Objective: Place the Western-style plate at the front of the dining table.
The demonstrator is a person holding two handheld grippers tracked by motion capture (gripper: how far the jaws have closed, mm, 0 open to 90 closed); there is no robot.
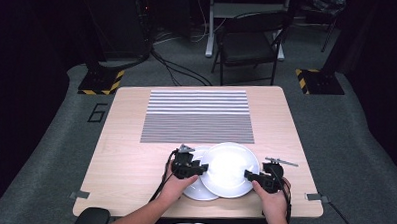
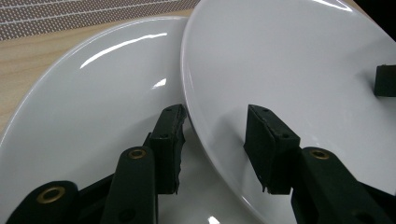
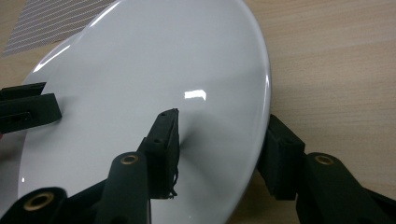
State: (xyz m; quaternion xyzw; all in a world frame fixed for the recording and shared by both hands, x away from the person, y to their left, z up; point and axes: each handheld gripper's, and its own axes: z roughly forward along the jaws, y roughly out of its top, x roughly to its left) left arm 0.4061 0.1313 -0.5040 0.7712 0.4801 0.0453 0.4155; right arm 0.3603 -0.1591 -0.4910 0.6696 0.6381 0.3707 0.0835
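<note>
1. a light wooden table (image 1: 130, 154) takes up the middle of the high view, with a grey striped mat (image 1: 196, 117) across its far half and bare wood to the left and right of the work.
2. two white plates sit near the table's close edge. the upper plate (image 1: 228, 169) lies partly over the lower plate (image 1: 197, 191), which peeks out on the left and near side.
3. the upper plate is round, so it has no long axis; it sits between the two hands, tilted, its left rim raised above the lower plate.
4. the left gripper (image 1: 190, 168) is closed down on the upper plate's left rim; in the left gripper view (image 2: 215, 140) one jaw sits under the rim and the other on its top face.
5. the right gripper (image 1: 260, 177) pinches the opposite rim the same way; in the right gripper view (image 3: 219, 144) the rim runs between its nearly closed jaws.
6. both hands are equally near, one on each side of the plate.
7. judging by this, the coming move is a level two-handed lift; the mat beyond offers open room.
8. the near table edge is close behind the hands, so there is little room that way.
</note>
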